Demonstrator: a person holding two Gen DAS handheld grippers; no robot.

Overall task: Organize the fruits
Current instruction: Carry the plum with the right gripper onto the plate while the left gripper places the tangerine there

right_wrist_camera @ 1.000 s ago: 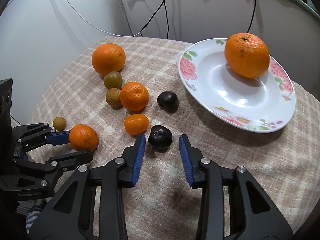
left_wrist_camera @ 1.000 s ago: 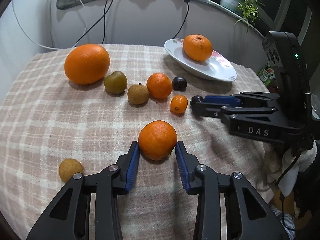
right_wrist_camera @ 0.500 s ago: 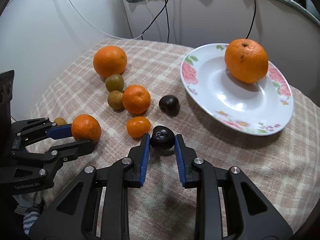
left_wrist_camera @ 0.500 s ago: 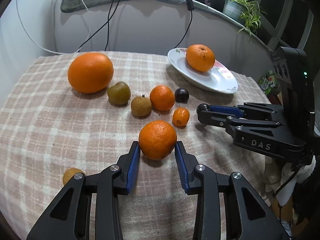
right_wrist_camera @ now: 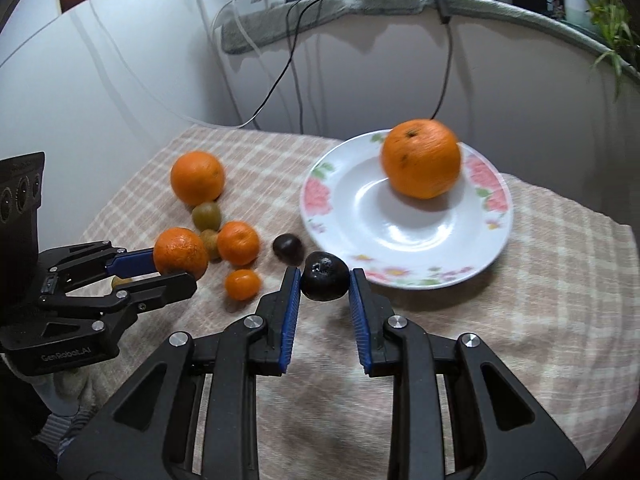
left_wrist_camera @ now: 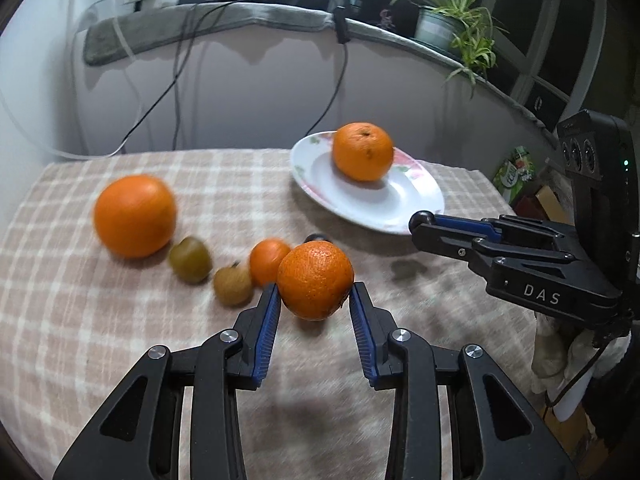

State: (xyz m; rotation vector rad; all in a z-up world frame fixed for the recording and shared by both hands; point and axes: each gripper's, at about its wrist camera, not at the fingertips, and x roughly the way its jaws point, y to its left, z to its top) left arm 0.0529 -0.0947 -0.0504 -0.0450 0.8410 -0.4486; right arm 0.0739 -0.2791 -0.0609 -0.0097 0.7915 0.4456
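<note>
My left gripper (left_wrist_camera: 315, 287) is shut on a mandarin (left_wrist_camera: 316, 276) and holds it just above the checked cloth. My right gripper (right_wrist_camera: 325, 277) is shut on a dark plum (right_wrist_camera: 325, 269), lifted off the cloth right in front of the flowered white plate (right_wrist_camera: 400, 232). A large orange (right_wrist_camera: 420, 158) sits on that plate. On the cloth lie a big orange (left_wrist_camera: 135, 216), a green-brown fruit (left_wrist_camera: 189, 260), a brown fruit (left_wrist_camera: 233, 286), another mandarin (left_wrist_camera: 269, 261), a second plum (right_wrist_camera: 287, 247) and a tiny orange fruit (right_wrist_camera: 242, 284).
The round table's cloth (left_wrist_camera: 80, 320) ends at a pale wall with hanging cables (left_wrist_camera: 176, 80). A potted plant (left_wrist_camera: 452, 20) stands on the ledge behind. In the left wrist view the right gripper's body (left_wrist_camera: 540, 264) fills the right side near the plate (left_wrist_camera: 384, 212).
The right jaws closed onto the dark plum. Both grippers then rose, lifting the mandarin and the plum off the cloth and nearer the plate.
</note>
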